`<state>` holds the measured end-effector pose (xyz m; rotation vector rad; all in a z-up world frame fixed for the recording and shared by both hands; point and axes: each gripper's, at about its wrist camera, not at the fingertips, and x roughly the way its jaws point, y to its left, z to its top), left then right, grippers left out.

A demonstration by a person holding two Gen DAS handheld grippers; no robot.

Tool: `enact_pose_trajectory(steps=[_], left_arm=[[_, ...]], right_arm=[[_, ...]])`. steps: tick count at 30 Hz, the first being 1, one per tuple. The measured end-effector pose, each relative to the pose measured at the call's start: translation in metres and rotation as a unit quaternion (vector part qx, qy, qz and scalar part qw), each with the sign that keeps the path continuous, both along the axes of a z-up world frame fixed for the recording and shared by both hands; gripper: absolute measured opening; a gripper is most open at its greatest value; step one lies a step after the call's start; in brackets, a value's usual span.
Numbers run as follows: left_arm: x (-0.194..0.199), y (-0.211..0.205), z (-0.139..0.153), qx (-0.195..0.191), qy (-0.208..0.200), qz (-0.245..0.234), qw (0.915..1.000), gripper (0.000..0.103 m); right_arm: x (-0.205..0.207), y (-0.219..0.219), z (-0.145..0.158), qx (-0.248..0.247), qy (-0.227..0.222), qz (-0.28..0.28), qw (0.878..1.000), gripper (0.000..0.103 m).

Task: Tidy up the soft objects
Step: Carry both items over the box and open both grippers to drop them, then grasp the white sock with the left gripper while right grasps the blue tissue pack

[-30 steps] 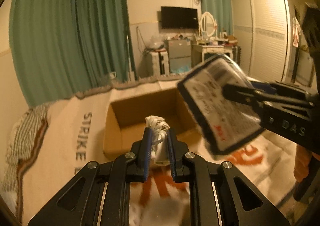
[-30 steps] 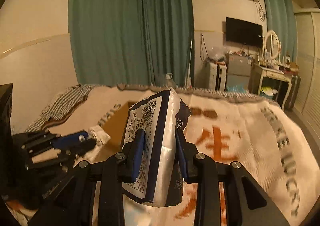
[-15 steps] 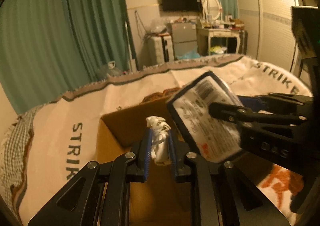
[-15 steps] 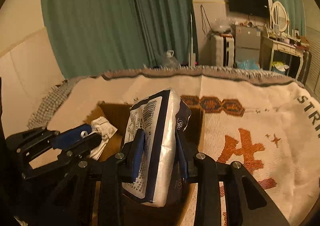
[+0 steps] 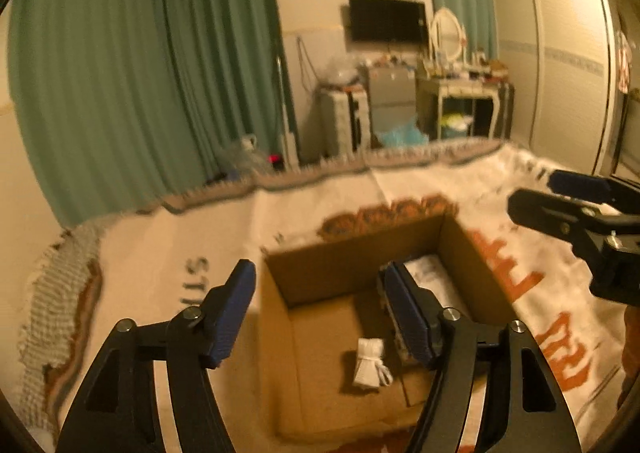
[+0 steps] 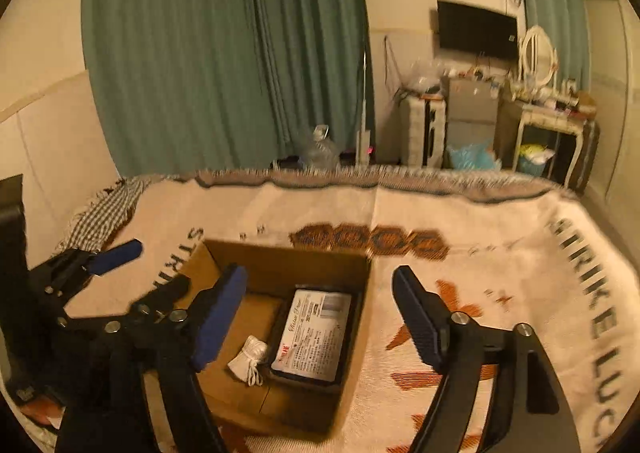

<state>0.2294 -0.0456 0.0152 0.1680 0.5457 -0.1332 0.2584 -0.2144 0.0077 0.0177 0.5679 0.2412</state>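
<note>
An open cardboard box (image 5: 320,273) (image 6: 280,265) sits on the bed blanket. Inside lie a small white tied cloth bundle (image 5: 370,363) (image 6: 249,357) and a flat white and dark packet of tissues (image 6: 311,335), partly hidden in the left wrist view (image 5: 430,277) behind a finger. My left gripper (image 5: 320,311) is open and empty above the box's left side; it also shows in the right wrist view (image 6: 120,265). My right gripper (image 6: 320,317) is open and empty above the box's right side; it also shows in the left wrist view (image 5: 568,197).
The cream blanket (image 6: 500,261) with orange and black print covers the bed. A checked cloth (image 6: 104,213) lies at its left edge. Green curtains (image 6: 224,53), a TV (image 6: 476,31), cabinets and a dressing table (image 6: 548,133) stand beyond the bed's far edge.
Both grippers have opened. The white bundle dropped from the left one and the tissue packet from the right one; both now lie in the box.
</note>
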Motion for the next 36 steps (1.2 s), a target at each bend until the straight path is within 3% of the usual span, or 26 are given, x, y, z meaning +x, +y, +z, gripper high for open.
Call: enact_pose_trajectory(steps=[2, 7, 11, 15, 18, 24, 32, 36], left_arm=[[-0.025, 0.004, 0.029, 0.008, -0.036, 0.011, 0.9993, 0.087], [-0.085, 0.025, 0.09, -0.024, -0.088, 0.011, 0.9958, 0.091], [-0.126, 0.037, 0.112, -0.03, -0.113, 0.007, 0.9932, 0.091], [-0.158, 0.042, 0.11, -0.019, -0.118, 0.014, 0.9927, 0.091], [-0.17, 0.045, 0.092, -0.021, -0.104, 0.024, 0.994, 0.091], [-0.181, 0.027, 0.014, -0.005, -0.038, 0.004, 0.9993, 0.091], [-0.178, -0.008, -0.089, -0.003, 0.066, -0.023, 0.9975, 0.089], [-0.17, -0.024, -0.118, 0.012, 0.089, -0.033, 0.9954, 0.085]], right_arm=[[-0.023, 0.0, 0.026, -0.011, -0.021, -0.009, 1.0, 0.091], [-0.089, 0.001, 0.082, -0.026, -0.066, -0.017, 0.997, 0.103], [-0.137, 0.008, 0.108, -0.044, -0.087, -0.012, 0.995, 0.103], [-0.181, 0.013, 0.114, -0.067, -0.093, -0.009, 0.993, 0.103], [-0.204, 0.017, 0.102, -0.073, -0.083, -0.002, 0.994, 0.103], [-0.233, 0.017, 0.041, -0.089, -0.048, 0.004, 0.995, 0.103], [-0.221, 0.007, -0.057, -0.084, 0.029, 0.004, 0.996, 0.103], [-0.209, 0.001, -0.088, -0.078, 0.06, 0.003, 0.995, 0.103]])
